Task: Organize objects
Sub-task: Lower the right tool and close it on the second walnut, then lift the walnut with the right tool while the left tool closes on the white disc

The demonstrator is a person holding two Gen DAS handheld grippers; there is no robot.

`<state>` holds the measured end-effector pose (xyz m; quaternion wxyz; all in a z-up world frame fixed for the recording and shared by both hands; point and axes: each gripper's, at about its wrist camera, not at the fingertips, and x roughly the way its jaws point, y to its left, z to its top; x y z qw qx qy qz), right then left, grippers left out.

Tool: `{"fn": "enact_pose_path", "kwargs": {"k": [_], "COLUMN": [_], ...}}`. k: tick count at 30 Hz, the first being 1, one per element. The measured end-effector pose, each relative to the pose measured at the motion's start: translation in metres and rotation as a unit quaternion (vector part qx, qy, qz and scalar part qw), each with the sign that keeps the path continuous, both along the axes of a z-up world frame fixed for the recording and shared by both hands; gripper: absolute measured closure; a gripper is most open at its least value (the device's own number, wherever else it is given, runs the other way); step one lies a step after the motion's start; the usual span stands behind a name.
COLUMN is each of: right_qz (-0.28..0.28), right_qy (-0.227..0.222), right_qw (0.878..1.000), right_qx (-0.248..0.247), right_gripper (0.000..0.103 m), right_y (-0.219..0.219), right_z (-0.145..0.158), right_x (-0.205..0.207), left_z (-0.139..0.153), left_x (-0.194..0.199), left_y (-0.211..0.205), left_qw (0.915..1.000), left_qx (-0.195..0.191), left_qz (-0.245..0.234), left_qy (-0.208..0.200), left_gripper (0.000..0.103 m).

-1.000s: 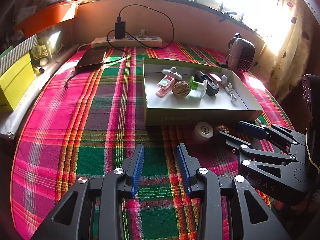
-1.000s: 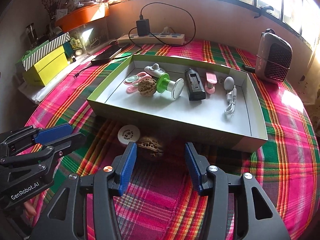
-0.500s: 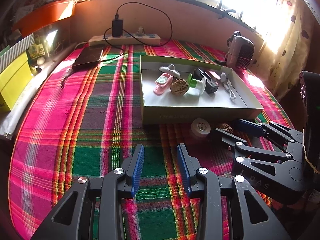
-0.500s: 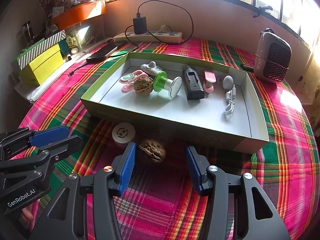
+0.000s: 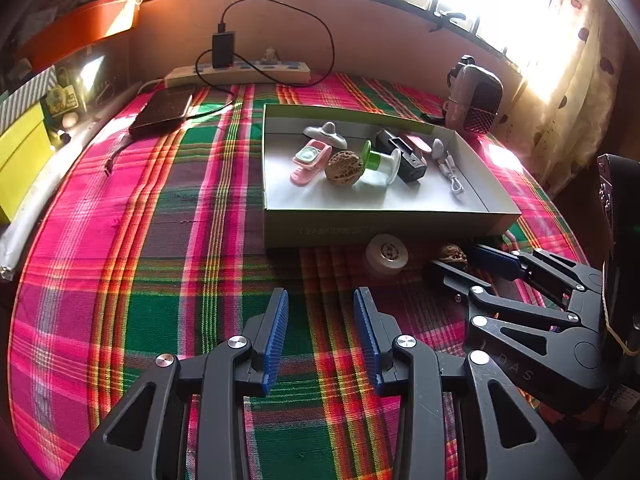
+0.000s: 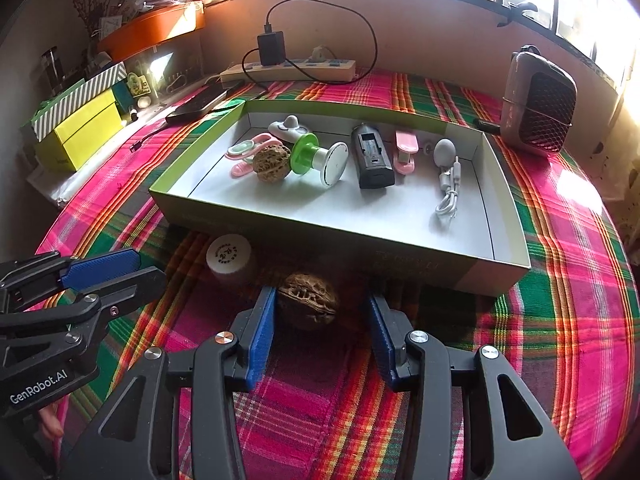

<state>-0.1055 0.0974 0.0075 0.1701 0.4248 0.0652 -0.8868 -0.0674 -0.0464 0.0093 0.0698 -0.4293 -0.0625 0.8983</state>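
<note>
The right claw [image 6: 322, 316] is closing around the walnut [image 6: 308, 301] on the tabletop [image 6: 560, 320] just in front of the box [image 6: 400, 248]; its left pad touches the shell, its right stands clear, so nothing is gripped yet. The walnut likely belongs in the box with the rest. The left claw [image 5: 322, 336] hangs released and empty, out of the way, near the white cap [image 5: 386, 254]

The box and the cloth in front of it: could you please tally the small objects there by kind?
Walnuts: 2, one in the box, one on the cloth
Pink clips: 2
Round white container: 1
Others in box: 4
Total: 9
</note>
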Motion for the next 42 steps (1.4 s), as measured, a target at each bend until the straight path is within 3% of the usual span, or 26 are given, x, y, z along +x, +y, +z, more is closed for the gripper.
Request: {"fn": "enact_pose_path", "kwargs": {"k": [4,21,37,42], "right_qz": [-0.002,-0.025,-0.024,-0.024], "right_qy": [0.001,0.001,-0.003,-0.003], "right_qw": [1.000,1.000,1.000,1.000], "right_qx": [-0.002,-0.009,-0.014,-0.016], "right_gripper": [0.070,0.070,0.070,0.070], "right_y": [0.004,0.038,0.050,0.050], "right_z": [0.000,0.001,0.001,0.001], "right_x": [0.000,0.000,-0.003,-0.004], "left_z": [0.001,0.000,-0.006,-0.006], "left_x": [-0.003,-0.027,-0.041,-0.041], "left_y": [0.004,0.037,0.050,0.049], "left_qw": [0.9999,0.9994,0.9989,0.9992], "left_qx": [0.010,-0.004,-0.037,-0.031], "left_qz": [-0.008,-0.034,-0.026,-0.021], "left_qy": [-0.003,-0.011,-0.014,-0.012], "left_gripper": [0.071,0.071,0.070,0.070]}}
